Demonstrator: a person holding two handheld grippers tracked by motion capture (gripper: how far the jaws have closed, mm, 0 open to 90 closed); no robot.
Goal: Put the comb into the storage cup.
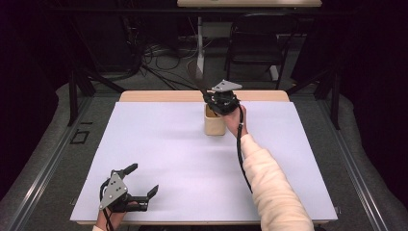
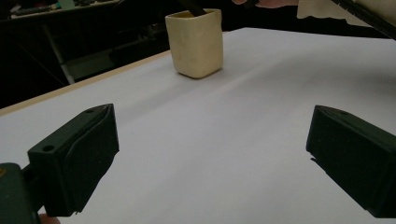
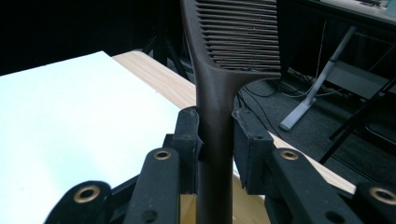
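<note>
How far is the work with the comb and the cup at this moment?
Done: the right gripper is shut on the dark comb. In hand: it holds the comb upright over the cream cup, its handle reaching into the cup. Left: letting go. The left gripper waits open.

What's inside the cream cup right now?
The dark comb, clamped by the right gripper, runs down into the cream cup. The cup's bottom and the comb's lower end are hidden by its walls.

My right sleeve (image 1: 274, 185) is cream; each black hand-held gripper (image 1: 137, 185) carries a grey three-cornered plate (image 1: 113, 189) and black cable (image 1: 240, 159).
</note>
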